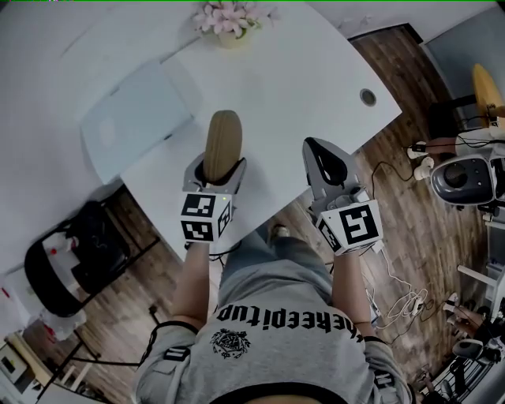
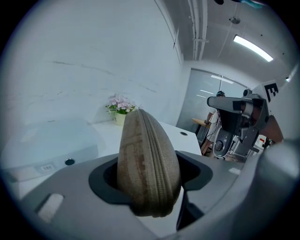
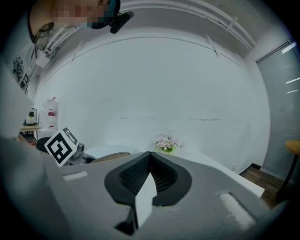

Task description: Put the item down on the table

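over the near edge of the white surface [image 1: 300,87], a tan zippered pouch [image 1: 223,142] sits in the left gripper [image 1: 215,172]
its jaws stand wide, clamped on the pouch's lower end, the rest pointing toward the flower pot [image 1: 230,20]; the right gripper [image 1: 325,158], just beside, has its jaws together on nothing.

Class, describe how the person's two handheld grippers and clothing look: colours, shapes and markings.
The left gripper and right gripper both have light grey bodies with black-lined fingers. Each carries a white cube printed with black square markers. A white cable trails below the right one. The person wears a grey short-sleeved shirt with black lettering and a crest.
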`<state>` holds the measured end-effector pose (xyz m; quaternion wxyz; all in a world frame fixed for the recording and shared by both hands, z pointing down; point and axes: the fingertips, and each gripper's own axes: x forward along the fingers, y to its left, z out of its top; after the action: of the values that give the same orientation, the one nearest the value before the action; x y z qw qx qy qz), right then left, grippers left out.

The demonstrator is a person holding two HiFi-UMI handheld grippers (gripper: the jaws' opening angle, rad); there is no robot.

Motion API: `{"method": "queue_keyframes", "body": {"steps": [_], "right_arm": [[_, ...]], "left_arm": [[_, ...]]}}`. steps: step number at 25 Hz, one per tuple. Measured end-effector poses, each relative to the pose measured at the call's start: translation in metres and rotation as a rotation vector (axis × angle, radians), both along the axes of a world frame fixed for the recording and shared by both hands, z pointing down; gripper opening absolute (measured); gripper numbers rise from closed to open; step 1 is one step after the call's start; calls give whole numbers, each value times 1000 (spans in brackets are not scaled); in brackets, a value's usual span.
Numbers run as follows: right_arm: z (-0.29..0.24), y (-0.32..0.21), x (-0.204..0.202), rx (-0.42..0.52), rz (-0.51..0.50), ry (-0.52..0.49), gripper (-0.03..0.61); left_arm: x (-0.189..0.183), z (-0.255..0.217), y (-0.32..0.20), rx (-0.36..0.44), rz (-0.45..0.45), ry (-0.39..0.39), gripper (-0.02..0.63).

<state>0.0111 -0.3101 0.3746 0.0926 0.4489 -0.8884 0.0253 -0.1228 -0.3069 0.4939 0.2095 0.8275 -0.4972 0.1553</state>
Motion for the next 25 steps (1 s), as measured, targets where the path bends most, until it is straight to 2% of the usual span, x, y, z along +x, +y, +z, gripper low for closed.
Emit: {"method": "queue_keyframes", "body": {"steps": [16,25], "right_arm": [[14,0,9,-39,23,33,-3],[17,-1,15,-50,34,42,-3]], "left_arm": [[11,48,-2,-106,40,-24,301],[17,67,-2,-143,60,-62,301]]}}
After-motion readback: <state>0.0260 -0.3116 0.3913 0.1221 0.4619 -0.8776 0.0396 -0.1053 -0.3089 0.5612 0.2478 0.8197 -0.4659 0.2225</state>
